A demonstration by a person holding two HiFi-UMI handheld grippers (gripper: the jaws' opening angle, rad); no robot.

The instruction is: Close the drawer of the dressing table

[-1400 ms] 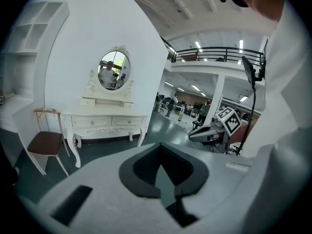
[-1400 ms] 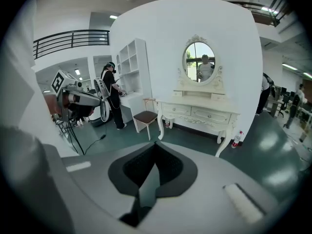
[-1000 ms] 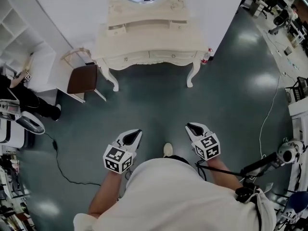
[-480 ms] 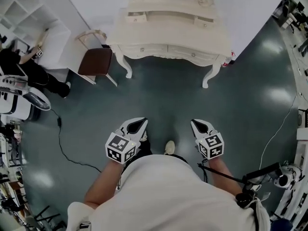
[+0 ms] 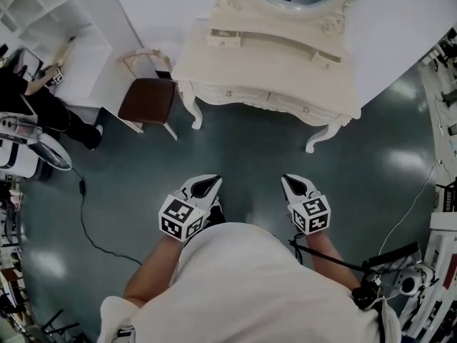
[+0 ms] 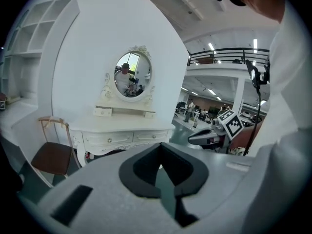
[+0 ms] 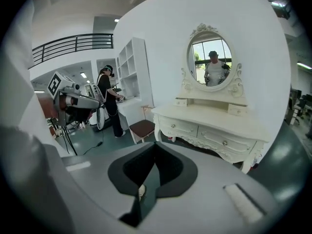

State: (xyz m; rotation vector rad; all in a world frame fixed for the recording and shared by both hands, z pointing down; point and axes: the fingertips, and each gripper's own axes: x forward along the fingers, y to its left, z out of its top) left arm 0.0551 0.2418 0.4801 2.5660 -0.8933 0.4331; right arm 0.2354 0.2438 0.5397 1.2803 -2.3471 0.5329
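1. The cream, carved dressing table with curved legs (image 5: 265,66) stands against the white wall at the top of the head view. It is well apart from both grippers, with bare grey-green floor (image 5: 243,156) between.
2. Your left gripper (image 5: 213,182), lower centre-left, has its fingers pressed together with nothing in them. Your right gripper (image 5: 286,181), lower centre-right, is closed and empty too.
3. The step in hand looks like the approach. Come up square to the front of the table. Stay clear of the brown-seated chair with the pale frame (image 5: 146,100) just beside the table's left leg. Also avoid the black cable (image 5: 89,227) at lower left.
4. Closed fingers suit a push. Set the tips flat on the drawer front beside its knob and press straight in and level so the drawer does not skew. Ease off once it sits flush.
5. From above you cannot tell which drawer stands out. The right gripper view helps more, since it shows the fronts face on:
   - two wide front drawers (image 7: 214,139) with round knobs under the counter;
   - two small box drawers (image 7: 181,102) on top;
   - the oval mirror (image 7: 210,62) above them.
   Settle which one to push when you are nearer.
6. Only the head view shows both grippers together with the ground ahead of you. The left gripper view catches the other gripper at its right edge.
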